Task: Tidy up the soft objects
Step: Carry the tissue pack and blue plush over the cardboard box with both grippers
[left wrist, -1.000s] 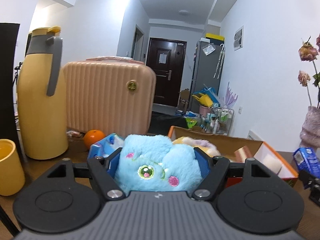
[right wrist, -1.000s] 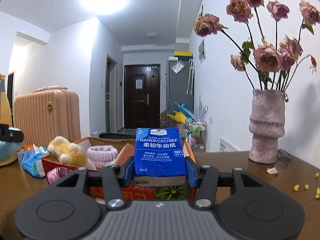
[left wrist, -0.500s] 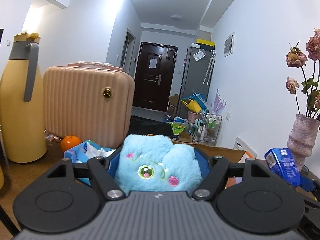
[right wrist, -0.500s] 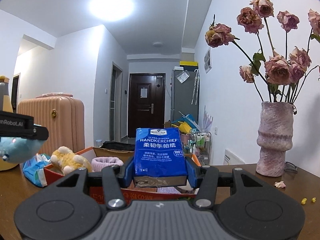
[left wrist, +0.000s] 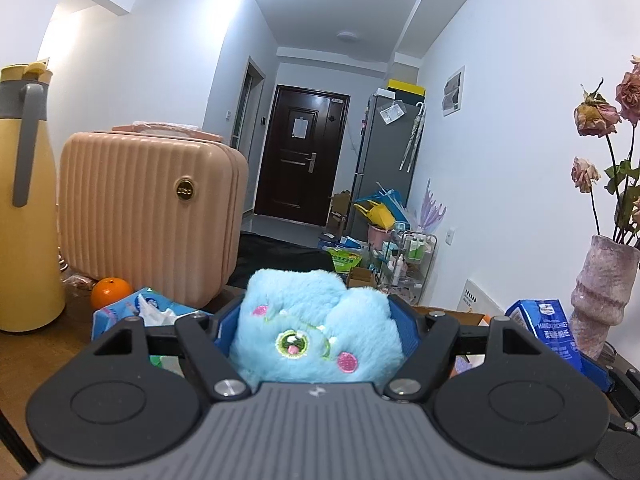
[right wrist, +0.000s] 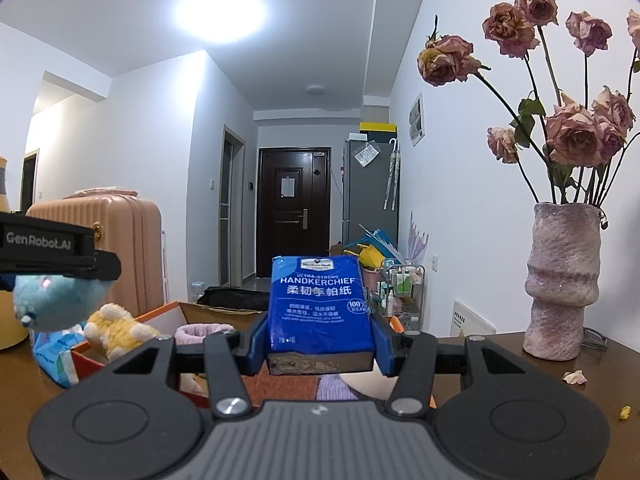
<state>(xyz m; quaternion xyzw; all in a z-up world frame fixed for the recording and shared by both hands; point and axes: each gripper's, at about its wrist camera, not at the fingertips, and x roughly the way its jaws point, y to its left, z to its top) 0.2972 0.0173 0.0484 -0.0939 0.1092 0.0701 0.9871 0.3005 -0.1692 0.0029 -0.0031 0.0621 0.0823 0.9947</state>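
Both tongs are loaded and held above the counter (right wrist: 520,360). Left tongs (left wrist: 316,332) are pinching a blue plush (left wrist: 316,332), its fur bulging between the blue pads. Right tongs (right wrist: 320,340) are pinching a blue tissue pack (right wrist: 322,312) upright by its lower sides. From the right wrist view the plush also shows at far left, under the left tool's arm, which reads "GenRobot.AI".

An open orange box (right wrist: 160,316) sits just ahead on the counter, with a yellow plush (right wrist: 116,332) and a pink knit roll (right wrist: 200,330) already inside. A light blue tissue packet (left wrist: 140,312) lies outside it, beside an orange (left wrist: 110,292) and near a ribbed suitcase (left wrist: 148,216).

This looks like the carry step: both items are lifted and seem headed for the box. Next, each should be brought over a free spot in the box, lowered, and let go, one at a time so the tools do not collide.

Writing on the pack: "ULTRA-STRONG HANDKERCHIEF", a Chinese line "柔韧手帕纸", and a "100%" badge; the small logo on top is too fine to read.
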